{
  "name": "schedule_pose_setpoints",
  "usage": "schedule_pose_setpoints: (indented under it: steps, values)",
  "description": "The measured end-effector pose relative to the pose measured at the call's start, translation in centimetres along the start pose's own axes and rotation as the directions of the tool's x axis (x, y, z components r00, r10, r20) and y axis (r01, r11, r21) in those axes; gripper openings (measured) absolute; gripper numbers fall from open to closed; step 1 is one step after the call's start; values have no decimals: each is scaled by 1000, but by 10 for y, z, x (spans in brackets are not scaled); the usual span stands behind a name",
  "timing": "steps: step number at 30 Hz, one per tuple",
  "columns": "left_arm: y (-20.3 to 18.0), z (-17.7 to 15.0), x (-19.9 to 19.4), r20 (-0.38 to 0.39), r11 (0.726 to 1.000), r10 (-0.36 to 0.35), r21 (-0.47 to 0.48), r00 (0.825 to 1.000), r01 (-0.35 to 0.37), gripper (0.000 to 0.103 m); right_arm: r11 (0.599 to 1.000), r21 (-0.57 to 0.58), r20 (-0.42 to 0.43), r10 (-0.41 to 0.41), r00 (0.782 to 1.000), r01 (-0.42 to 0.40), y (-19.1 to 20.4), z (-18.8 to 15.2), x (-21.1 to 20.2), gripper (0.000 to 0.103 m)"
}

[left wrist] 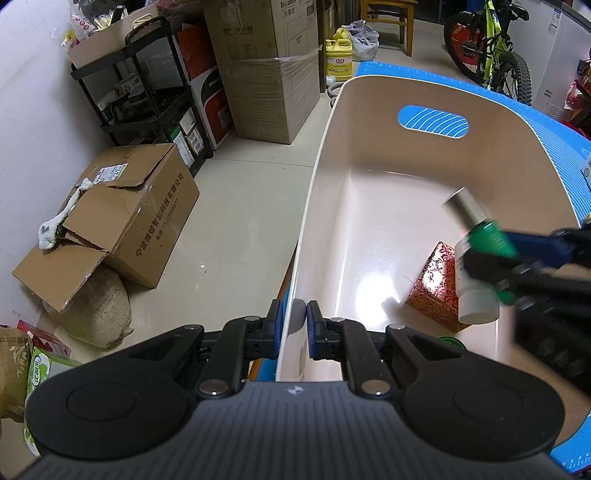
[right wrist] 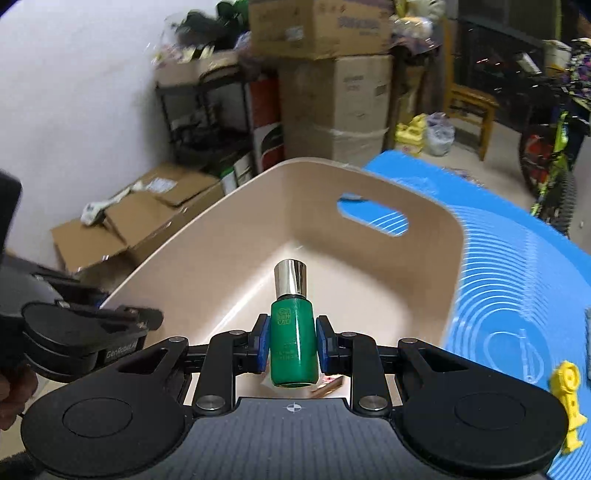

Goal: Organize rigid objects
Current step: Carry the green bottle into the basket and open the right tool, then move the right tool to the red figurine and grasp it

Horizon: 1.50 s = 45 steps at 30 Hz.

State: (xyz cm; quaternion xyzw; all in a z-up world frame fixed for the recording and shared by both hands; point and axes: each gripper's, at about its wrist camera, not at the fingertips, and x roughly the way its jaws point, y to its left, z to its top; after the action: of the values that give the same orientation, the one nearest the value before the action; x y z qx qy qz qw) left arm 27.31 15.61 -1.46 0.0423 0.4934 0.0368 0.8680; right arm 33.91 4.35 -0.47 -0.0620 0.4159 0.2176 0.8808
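Green bottle (right wrist: 293, 341): rigid, likely slippery, silver-capped; right gripper (right wrist: 291, 343) fingers clench its body. Left gripper (left wrist: 295, 325) fingers pinch beige bin (left wrist: 314, 206) rim.

A torn cardboard box (left wrist: 122, 218) is seen on the floor beside a black shelf (left wrist: 147, 99). Taller boxes (left wrist: 266, 74) are stacked behind it. A yellow jug (left wrist: 341, 55), a wooden chair (left wrist: 391, 14) and a bicycle (left wrist: 491, 48) are placed farther back.
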Motion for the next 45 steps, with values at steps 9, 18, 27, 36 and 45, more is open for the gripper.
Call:
schedule_pose_setpoints:
  steps: [9, 18, 27, 36, 45]
  values:
    - [0, -1, 0, 1, 1000, 0, 2, 1000, 0, 15, 998, -31, -105, 42, 994, -46, 22, -5, 26, 35]
    - [-1, -1, -1, 1, 1000, -7, 1, 1000, 7, 15, 999, -22, -197, 40, 980, -45, 26, -12, 43, 35]
    - [2, -1, -2, 0, 1000, -15, -5, 1000, 15, 14, 999, 11, -89, 36, 995, -35, 14, -9, 12, 60]
    - [2, 0, -2, -1, 1000, -16, -6, 1000, 16, 15, 992, 122, 35, -28, 999, 23, -31, -7, -41, 69]
    - [2, 0, -2, -1, 1000, -16, -6, 1000, 16, 15, 964, 233, 46, -140, 989, 126, -96, -26, -70, 74]
